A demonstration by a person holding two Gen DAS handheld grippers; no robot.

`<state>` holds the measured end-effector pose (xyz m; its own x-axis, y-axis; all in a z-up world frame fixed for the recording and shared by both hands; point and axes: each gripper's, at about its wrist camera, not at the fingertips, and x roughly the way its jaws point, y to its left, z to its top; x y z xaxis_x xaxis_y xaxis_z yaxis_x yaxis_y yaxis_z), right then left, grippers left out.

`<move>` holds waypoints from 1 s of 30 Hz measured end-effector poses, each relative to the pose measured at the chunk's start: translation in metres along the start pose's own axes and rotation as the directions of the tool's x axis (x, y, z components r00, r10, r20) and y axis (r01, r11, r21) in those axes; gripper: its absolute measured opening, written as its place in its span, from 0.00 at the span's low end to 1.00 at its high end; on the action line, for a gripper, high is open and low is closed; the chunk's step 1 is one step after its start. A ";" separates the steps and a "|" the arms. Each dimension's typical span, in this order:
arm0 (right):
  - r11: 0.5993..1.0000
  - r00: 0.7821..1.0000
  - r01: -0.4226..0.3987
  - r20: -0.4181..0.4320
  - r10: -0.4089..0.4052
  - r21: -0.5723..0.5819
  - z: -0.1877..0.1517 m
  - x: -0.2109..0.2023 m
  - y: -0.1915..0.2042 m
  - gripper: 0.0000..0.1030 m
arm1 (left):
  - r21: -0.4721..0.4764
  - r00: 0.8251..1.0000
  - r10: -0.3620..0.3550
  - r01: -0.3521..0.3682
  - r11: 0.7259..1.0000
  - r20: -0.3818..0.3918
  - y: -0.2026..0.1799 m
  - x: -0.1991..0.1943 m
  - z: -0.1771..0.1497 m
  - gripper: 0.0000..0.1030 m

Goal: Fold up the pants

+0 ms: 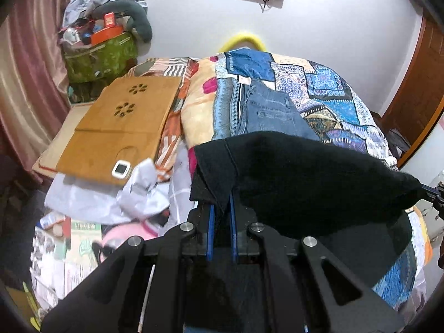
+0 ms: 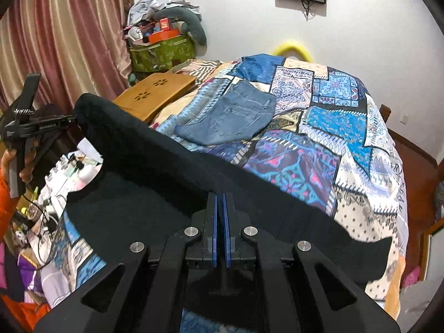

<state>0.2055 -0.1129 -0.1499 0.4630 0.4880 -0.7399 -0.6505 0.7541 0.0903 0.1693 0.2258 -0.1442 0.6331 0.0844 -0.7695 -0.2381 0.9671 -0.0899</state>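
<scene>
Black pants hang stretched left to right between my left gripper and right gripper (both clenched on the upper edge), above the bed's near end.

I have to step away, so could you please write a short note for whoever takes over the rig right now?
Left gripper: shut on one end of the black pants.
Right gripper: shut on the same top edge, further along.
The black pants hang stretched between the two grippers, lifted above the patchwork bedspread.
Folded blue jeans already lie further back on the bed.
Done: the pants are gripped and lifted.
Left: lay them on the bed and fold them; no fold is visible yet.
</scene>
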 end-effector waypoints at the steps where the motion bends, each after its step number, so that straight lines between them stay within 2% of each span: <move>1: 1.000 1.000 -0.002 0.000 0.002 0.001 -0.006 -0.002 0.003 0.03 | -0.006 1.000 -0.001 0.001 1.000 -0.002 0.002 -0.002 -0.006 0.09; 11: 1.000 0.999 -0.014 -0.031 0.014 0.023 -0.056 0.005 0.030 0.04 | -0.116 0.996 -0.012 0.001 0.993 -0.090 0.030 0.002 -0.088 0.07; 12: 0.999 0.999 -0.019 -0.035 0.020 0.035 -0.060 0.007 0.029 0.04 | -0.126 0.995 -0.004 -0.009 0.992 -0.105 0.033 0.004 -0.096 0.01; 19: 0.995 0.997 -0.038 -0.067 0.044 0.096 -0.082 0.017 0.032 0.04 | -0.158 0.979 0.032 -0.064 0.985 -0.201 0.049 0.018 -0.138 0.01; 22: 0.991 0.995 -0.051 -0.075 0.061 0.121 -0.087 0.016 0.031 0.04 | -0.153 0.980 0.044 -0.075 0.985 -0.195 0.049 0.013 -0.139 0.01; 26: 0.988 0.996 -0.057 -0.055 0.065 0.142 -0.091 0.002 0.029 0.06 | -0.092 0.984 0.100 -0.114 0.989 -0.150 0.036 -0.004 -0.122 0.03; 29: 0.986 0.999 -0.042 -0.011 0.045 0.161 -0.093 -0.016 0.020 0.16 | -0.061 0.985 0.131 -0.138 0.989 -0.111 0.028 -0.014 -0.104 0.04; 30: 0.985 1.000 -0.030 0.010 0.028 0.169 -0.094 -0.024 0.015 0.26 | -0.061 0.986 0.130 -0.136 0.989 -0.102 0.026 -0.015 -0.098 0.07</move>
<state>0.1283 -0.1548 -0.1937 0.4504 0.5137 -0.7302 -0.5527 0.8028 0.2238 0.0810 0.2265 -0.1971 0.5185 0.1842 -0.8350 -0.3666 0.9301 -0.0225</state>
